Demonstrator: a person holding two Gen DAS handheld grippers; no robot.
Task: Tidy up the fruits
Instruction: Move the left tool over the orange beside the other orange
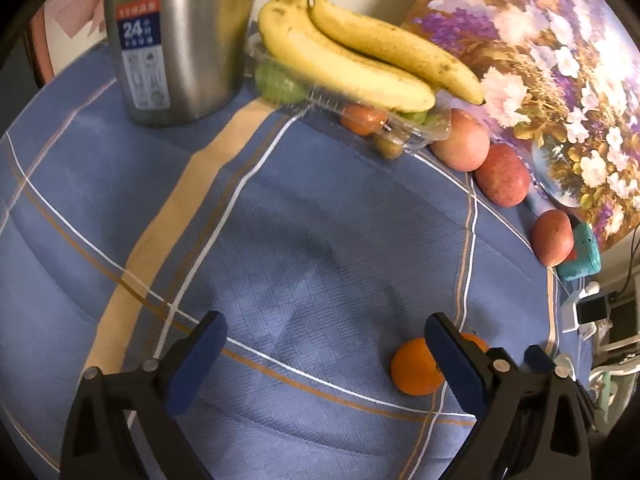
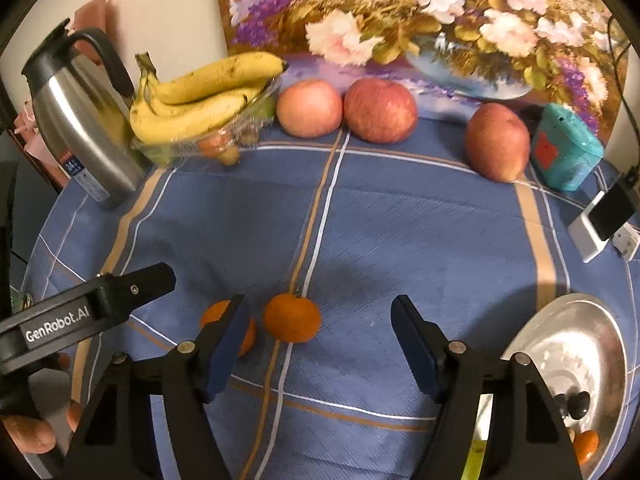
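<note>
Tablecloth [image 2: 400,220]: only right wrist shows metal bowl [image 2: 580,344].

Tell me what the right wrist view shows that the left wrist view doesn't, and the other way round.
Only the right wrist view: the metal plate at lower right, the thermos handle, the right gripper open, one tangerine ahead between its fingers.
Only the left wrist view: the left gripper open over bare tablecloth, and the thermos label up close.
Both: thermos, bananas on a clear tray, three apples, teal box, floral painting, two tangerines.
</note>
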